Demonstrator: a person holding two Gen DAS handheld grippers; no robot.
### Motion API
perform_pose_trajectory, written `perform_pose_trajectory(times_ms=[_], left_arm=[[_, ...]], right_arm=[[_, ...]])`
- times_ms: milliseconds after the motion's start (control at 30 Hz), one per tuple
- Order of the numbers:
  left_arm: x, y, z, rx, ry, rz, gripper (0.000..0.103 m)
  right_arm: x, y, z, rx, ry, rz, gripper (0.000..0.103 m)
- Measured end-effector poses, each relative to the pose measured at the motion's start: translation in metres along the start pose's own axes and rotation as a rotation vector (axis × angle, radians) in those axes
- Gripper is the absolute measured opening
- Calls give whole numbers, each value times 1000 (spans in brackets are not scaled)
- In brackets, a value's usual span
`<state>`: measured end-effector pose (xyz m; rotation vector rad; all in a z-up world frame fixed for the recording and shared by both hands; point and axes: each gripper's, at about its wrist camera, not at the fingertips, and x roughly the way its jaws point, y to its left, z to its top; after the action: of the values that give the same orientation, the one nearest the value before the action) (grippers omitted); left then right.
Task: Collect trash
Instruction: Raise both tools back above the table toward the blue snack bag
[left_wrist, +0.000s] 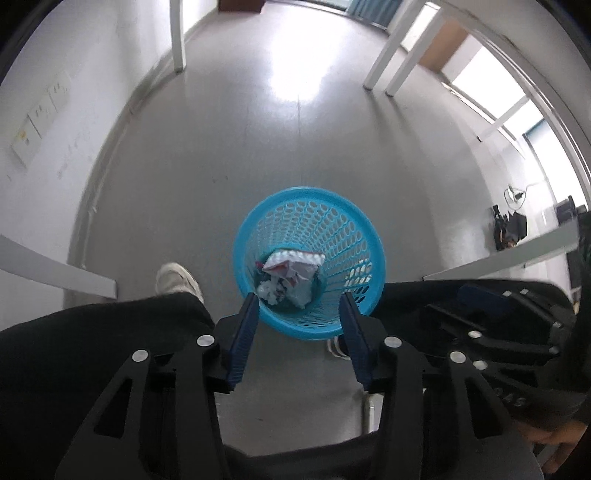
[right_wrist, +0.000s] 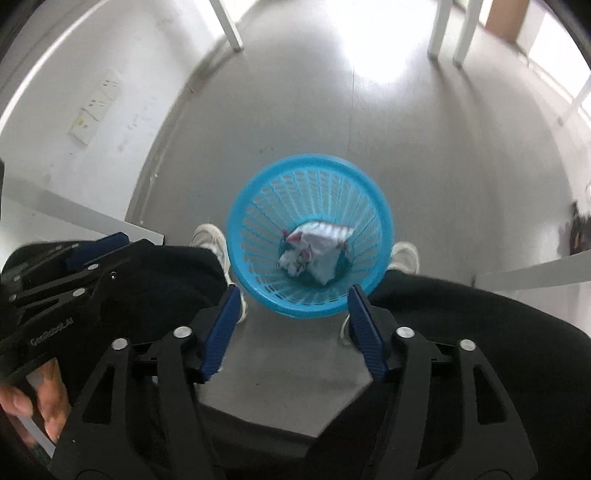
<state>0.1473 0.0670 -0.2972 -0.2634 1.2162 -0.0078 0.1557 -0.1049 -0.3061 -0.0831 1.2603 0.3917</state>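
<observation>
floor (left_wrist: 288, 155) grey, glossy | wall sockets (left_wrist: 40, 114) | white table legs (left_wrist: 384, 62)

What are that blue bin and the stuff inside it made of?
The blue wastebasket looks like moulded plastic: one uniform colour, smooth rim, regular oval holes in the wall. The crumpled trash seems paper or thin wrapper, white with red print, sharply creased; hard to tell which.

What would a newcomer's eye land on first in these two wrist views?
The bright blue mesh basket on the grey floor, between the person's white shoes, with crumpled paper trash at its bottom. Next, the blue-padded fingers framing it: the left hand-held gripper and the right hand-held gripper both gape open and empty above the basket.
</observation>
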Motion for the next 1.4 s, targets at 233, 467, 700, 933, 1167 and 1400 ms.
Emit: perform_pose_trajectory(times_ms=[233,467,700,933,1167,1400], left_arm=[[-61,-18,-26,64,-104,-13,51],[-129,-20,-54,96,-258,-13,60],[-187,-23,-62,106,-392,-32,75],[-232,-29,-52,163,-563,29,97],[-269,-2,-21,97,-657,98,97],[-288,7,-7,65,-707,52,97]], right_arm=[[-60,4,-23,-16,-118,44,60],[-119,12,-45,-42,-243,104,65],[-173,19,-63,-74,-367,138,71],[-215,25,-62,-109,-474,142,77],[-237,50,-47,-155,-550,155,87],[-261,74,-21,-165,-625,176,94]])
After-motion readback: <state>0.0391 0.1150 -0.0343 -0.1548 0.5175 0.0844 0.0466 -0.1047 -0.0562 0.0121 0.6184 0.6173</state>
